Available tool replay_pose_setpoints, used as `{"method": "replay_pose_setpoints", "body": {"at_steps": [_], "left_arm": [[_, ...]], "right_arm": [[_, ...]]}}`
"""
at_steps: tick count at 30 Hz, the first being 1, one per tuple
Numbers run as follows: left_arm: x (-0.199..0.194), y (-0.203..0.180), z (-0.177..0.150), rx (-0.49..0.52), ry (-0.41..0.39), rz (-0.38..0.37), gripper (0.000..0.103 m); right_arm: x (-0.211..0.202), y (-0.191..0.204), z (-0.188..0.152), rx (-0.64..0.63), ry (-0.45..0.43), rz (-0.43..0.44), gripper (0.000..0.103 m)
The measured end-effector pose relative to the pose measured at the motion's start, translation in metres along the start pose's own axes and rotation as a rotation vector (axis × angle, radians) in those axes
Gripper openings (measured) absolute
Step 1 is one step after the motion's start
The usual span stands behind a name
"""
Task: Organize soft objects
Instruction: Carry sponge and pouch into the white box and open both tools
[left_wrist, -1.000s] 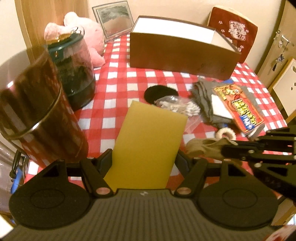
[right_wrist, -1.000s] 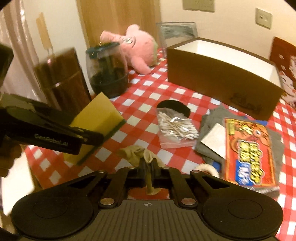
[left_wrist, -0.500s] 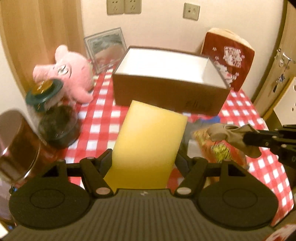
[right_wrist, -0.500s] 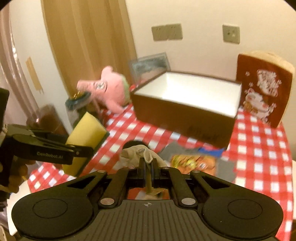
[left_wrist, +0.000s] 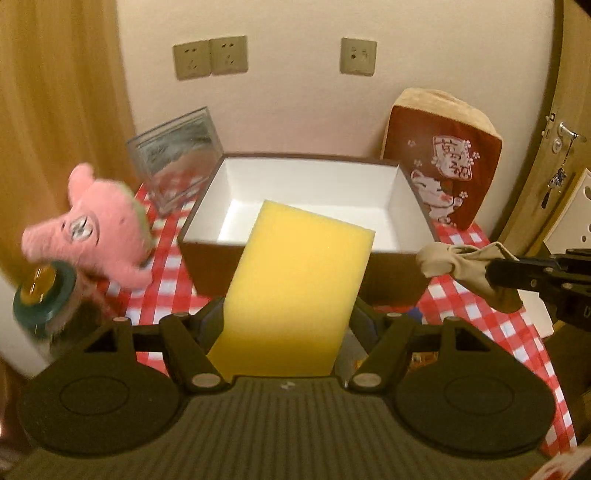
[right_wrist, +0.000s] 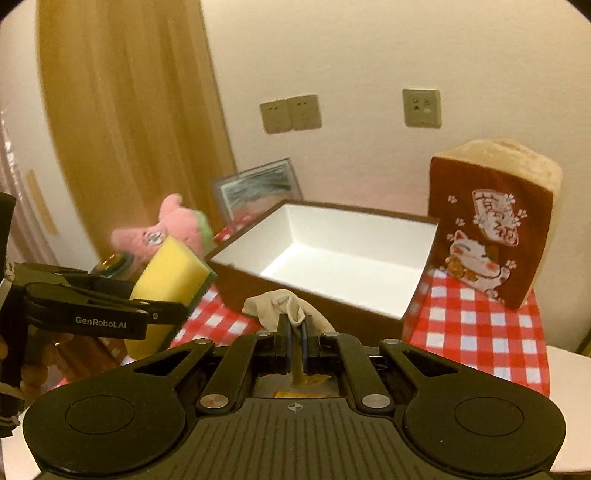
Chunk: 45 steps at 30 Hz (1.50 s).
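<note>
Yellow sponge (left_wrist: 295, 291) sits clamped between the wide-set fingers of the left gripper (left_wrist: 288, 317), raised in front of the empty brown box (left_wrist: 280, 280). The right gripper (right_wrist: 295, 328) pinches a beige sock (right_wrist: 277, 308) in its nearly closed fingers. To do this well, carry each fully over the white interior before releasing, one at a time, so neither catches the near wall.
</note>
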<state>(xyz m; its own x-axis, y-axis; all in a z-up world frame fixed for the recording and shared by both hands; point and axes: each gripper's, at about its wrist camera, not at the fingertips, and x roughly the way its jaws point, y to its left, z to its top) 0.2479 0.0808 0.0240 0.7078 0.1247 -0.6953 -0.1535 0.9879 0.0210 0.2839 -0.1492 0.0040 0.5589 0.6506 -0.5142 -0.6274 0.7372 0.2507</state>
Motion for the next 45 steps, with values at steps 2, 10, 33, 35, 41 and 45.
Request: {"method": "replay_pose_setpoints", "body": {"at_steps": [2,10,33,35,41,45], "left_arm": [[0.009,0.0,0.013,0.019,-0.005,-0.011,0.07],[0.06,0.005,0.069,0.068,-0.006,-0.059,0.07],[0.209,0.012,0.131,0.043,0.156,-0.117,0.074],[0.213,0.014,0.131,0.045,0.159,-0.107,0.074],[0.218,0.024,0.129,0.042,0.176,-0.1,0.074],[0.216,0.027,0.129,0.04,0.176,-0.099,0.074]], "right_arm": [[0.006,-0.006,0.008,0.014,-0.008,-0.014,0.005],[0.049,-0.023,0.047,0.076,-0.037,-0.082,0.005],[0.177,-0.07,0.075,0.217,0.065,-0.195,0.005],[0.181,-0.071,0.076,0.22,0.067,-0.193,0.005],[0.19,-0.072,0.076,0.231,0.083,-0.186,0.005],[0.195,-0.072,0.076,0.236,0.088,-0.182,0.005]]}}
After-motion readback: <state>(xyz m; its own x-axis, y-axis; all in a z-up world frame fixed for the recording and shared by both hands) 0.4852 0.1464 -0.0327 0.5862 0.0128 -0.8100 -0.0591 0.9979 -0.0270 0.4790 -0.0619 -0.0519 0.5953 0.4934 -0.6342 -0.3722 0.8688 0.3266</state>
